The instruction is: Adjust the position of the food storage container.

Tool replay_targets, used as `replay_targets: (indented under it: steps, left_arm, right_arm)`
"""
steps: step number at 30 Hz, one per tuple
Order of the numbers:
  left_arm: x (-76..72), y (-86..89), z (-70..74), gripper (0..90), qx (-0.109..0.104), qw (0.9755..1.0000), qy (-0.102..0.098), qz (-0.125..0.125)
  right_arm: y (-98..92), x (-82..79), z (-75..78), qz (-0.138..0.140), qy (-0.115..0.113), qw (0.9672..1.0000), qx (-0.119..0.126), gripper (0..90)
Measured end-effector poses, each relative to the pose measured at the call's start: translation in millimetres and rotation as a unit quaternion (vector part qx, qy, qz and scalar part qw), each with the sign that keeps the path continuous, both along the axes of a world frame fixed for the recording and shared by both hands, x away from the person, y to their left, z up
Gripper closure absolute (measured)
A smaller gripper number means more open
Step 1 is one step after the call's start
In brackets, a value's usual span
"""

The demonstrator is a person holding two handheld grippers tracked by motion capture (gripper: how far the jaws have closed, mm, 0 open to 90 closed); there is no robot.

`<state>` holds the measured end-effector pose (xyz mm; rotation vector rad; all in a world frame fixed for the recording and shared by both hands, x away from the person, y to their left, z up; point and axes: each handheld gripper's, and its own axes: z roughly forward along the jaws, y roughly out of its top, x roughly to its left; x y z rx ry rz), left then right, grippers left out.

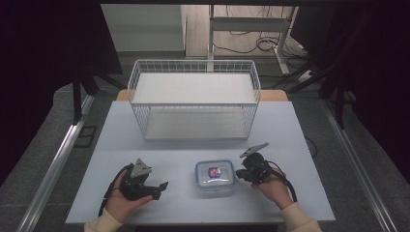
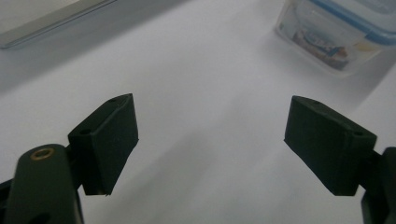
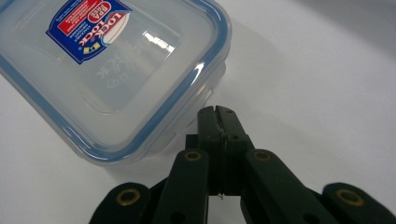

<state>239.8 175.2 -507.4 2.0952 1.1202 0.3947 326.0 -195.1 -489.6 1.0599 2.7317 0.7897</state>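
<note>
A clear plastic food container [image 1: 214, 176] with a blue-rimmed lid and a red and blue label sits near the front middle of the white table [image 1: 121, 125]. My right gripper [image 1: 240, 175] is just right of it, jaws shut with nothing between them. In the right gripper view its tips [image 3: 217, 112] sit close beside the container's [image 3: 107, 70] side latch; I cannot tell if they touch. My left gripper [image 1: 162, 188] rests at the front left, well apart from the box. In the left gripper view its jaws stand wide open [image 2: 210, 140] over bare table, the container [image 2: 334, 32] farther off.
A white wire basket [image 1: 193, 99] stands empty at the back middle of the table. The table's front edge runs close under both hands. Metal rails flank the table, and desk legs with cables stand on the floor behind.
</note>
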Motion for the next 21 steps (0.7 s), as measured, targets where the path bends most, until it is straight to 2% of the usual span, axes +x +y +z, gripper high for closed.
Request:
replay_targets:
  steps: [12,21]
  left_arm:
    - [0.0,1.1,-0.2,17.4,0.000,1.0000,0.000,0.001]
    - [-0.5,1.2,-0.4,17.4,-0.001,1.0000,-0.002,0.004]
  right_arm:
    - [37.1,-1.2,-2.8,0.043,0.008,0.9990,0.006,89.7]
    - [43.2,-4.4,-4.5,0.053,0.010,0.9985,0.007,89.7]
